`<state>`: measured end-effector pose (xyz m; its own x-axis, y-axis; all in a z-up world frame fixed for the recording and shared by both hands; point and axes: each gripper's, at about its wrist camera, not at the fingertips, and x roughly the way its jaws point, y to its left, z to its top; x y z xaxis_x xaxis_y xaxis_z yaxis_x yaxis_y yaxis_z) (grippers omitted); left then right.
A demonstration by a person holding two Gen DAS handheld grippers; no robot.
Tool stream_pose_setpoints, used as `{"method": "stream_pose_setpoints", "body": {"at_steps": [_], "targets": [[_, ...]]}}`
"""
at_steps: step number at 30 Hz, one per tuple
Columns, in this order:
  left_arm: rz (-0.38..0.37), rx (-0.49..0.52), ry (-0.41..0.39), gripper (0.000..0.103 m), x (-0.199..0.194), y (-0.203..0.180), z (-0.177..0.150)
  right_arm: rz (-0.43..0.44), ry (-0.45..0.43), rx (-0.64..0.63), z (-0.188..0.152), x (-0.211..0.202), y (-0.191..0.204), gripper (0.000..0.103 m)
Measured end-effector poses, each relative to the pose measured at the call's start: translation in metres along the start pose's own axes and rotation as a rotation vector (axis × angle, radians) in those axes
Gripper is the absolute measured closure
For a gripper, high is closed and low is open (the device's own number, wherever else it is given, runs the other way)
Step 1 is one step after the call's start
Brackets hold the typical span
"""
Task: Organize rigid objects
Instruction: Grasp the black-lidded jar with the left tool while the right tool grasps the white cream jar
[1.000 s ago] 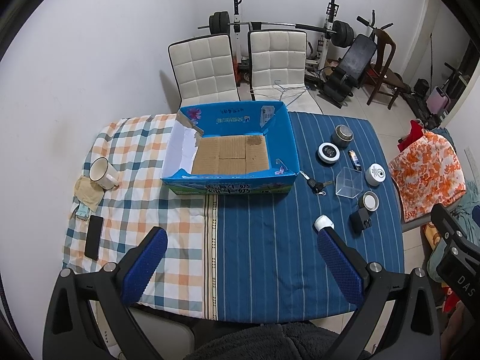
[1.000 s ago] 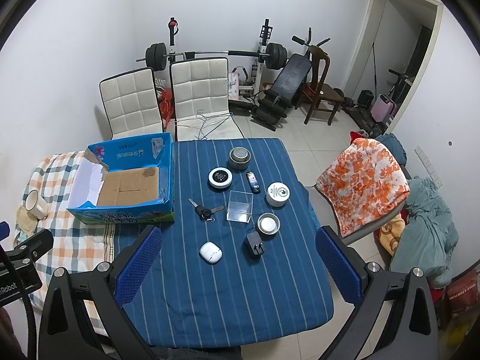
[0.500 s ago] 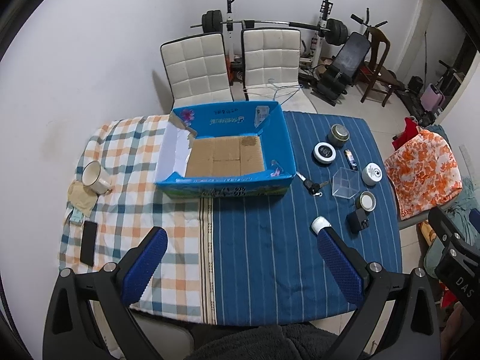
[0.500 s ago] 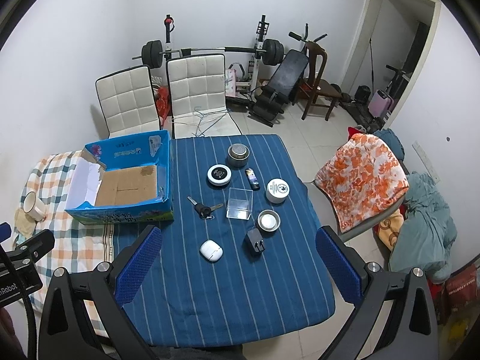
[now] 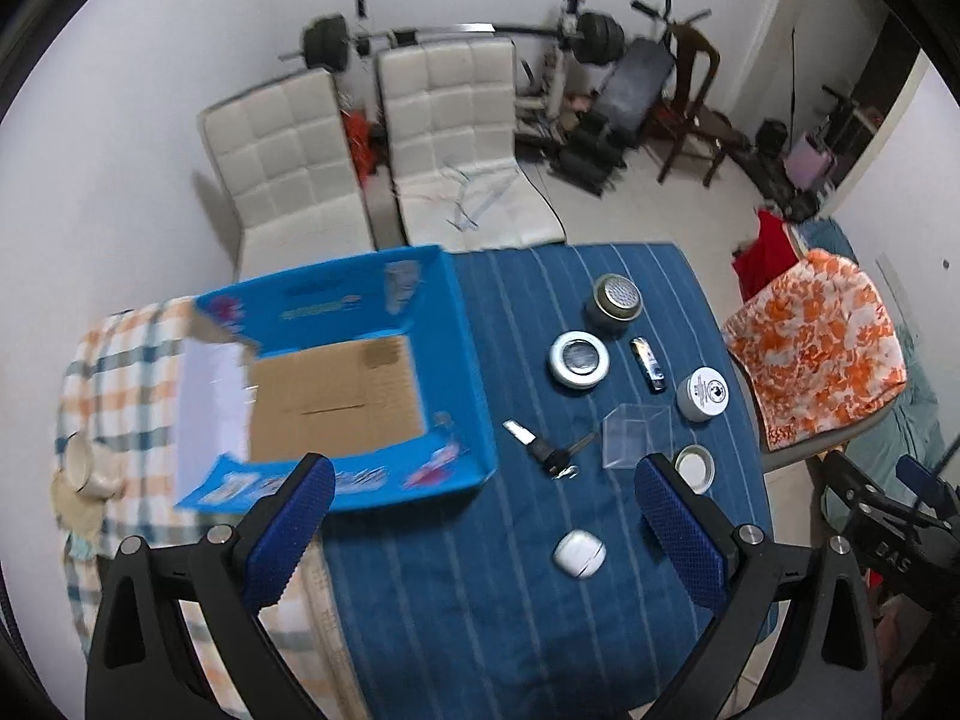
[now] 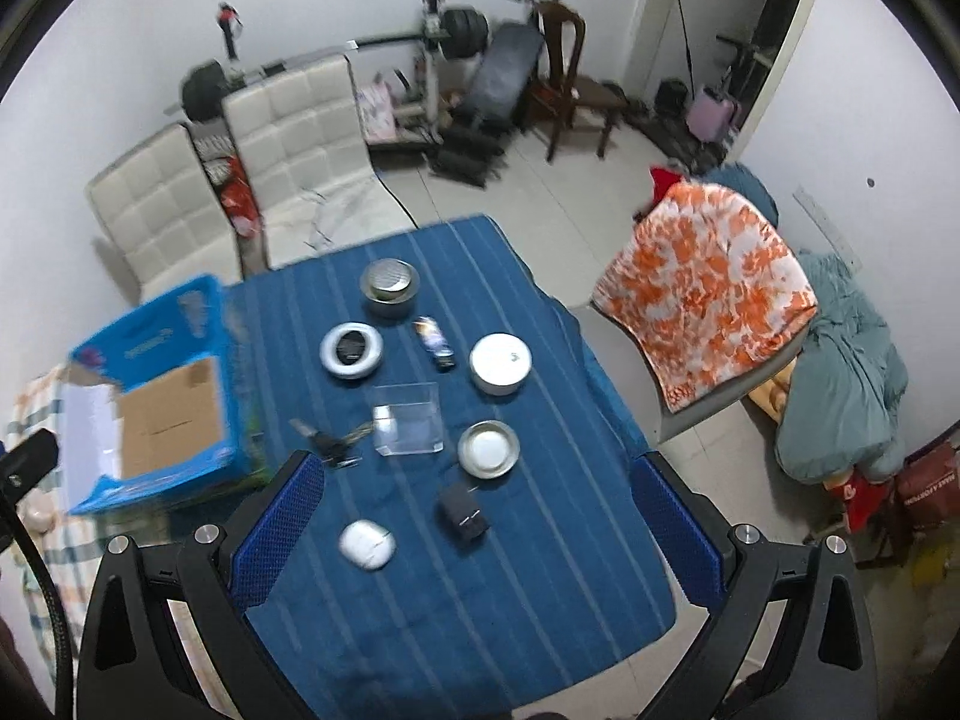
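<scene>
Both grippers, left and right, hovered above the bench's near edge with jaws spread wide, holding nothing. The small rigid objects, such as the white earbud case, lay scattered toward the bench's right side, beside the empty blue box, probably their destination.

Near bench: bare striped cloth between the right tongs and the front edge.
Box: open on top, nothing inside; its tall walls block a low approach from the right.
Cluster: earbud case, charger, keys, clear box and tins lie close together, with narrow gaps.
Left tongs: spread wide above bare cloth; earbud case just inside the right finger.
Far side: two chairs stand against the bench.
</scene>
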<state>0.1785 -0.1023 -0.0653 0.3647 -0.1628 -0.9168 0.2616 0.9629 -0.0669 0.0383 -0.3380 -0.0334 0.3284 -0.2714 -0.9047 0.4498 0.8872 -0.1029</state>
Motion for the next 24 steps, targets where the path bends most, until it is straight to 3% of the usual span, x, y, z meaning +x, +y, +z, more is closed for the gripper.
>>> {"method": "stream_pose_setpoints", "body": {"at_steps": [6,10,15,19,24], "targets": [[0.000,-0.016,0.120,0.000,0.096,-0.047,0.054,0.011,0.159,0.006,0.074,0.127,-0.028,0.000],[0.013,0.005,0.242,0.000,0.173,-0.073,0.075,-0.011,0.233,-0.025,0.103,0.200,-0.035,0.000],[0.033,0.055,0.366,0.000,0.247,-0.100,0.082,0.019,0.367,0.008,0.107,0.280,-0.045,0.000],[0.042,0.080,0.452,0.000,0.294,-0.110,0.081,0.047,0.451,0.031,0.098,0.320,-0.046,0.000],[0.059,0.090,0.512,0.000,0.326,-0.112,0.075,0.069,0.487,0.044,0.096,0.341,-0.043,0.000]]}}
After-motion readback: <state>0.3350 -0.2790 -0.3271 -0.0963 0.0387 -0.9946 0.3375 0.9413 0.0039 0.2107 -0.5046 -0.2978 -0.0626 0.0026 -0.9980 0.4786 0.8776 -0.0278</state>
